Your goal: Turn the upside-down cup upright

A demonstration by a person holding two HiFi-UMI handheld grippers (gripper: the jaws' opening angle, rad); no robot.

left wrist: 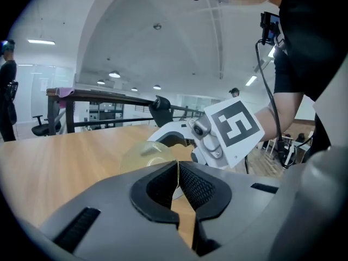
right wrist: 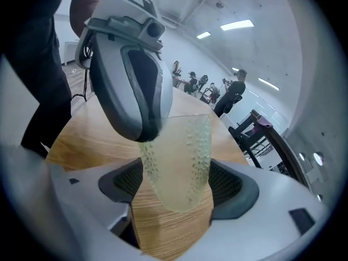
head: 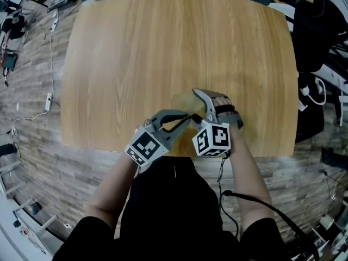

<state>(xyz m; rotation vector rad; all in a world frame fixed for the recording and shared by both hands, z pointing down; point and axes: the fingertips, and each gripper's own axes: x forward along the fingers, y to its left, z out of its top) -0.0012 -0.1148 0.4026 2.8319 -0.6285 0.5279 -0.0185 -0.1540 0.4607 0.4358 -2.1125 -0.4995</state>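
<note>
Both my tongs grip the cup [right wrist: 179, 145] above the desk [head: 163, 48].
Left tongs [left wrist: 178, 172] pinch its wall; right tongs [right wrist: 176, 182] clamp its sides.

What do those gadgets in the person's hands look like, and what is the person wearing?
Each hand carries a grey plastic gripper, the left gripper and the right gripper, with two curved jaws lined by black ribbed pads. Each bears a white cube printed with black square markers. A black cable trails from the right one. The person wears dark, short-sleeved clothing.
</note>
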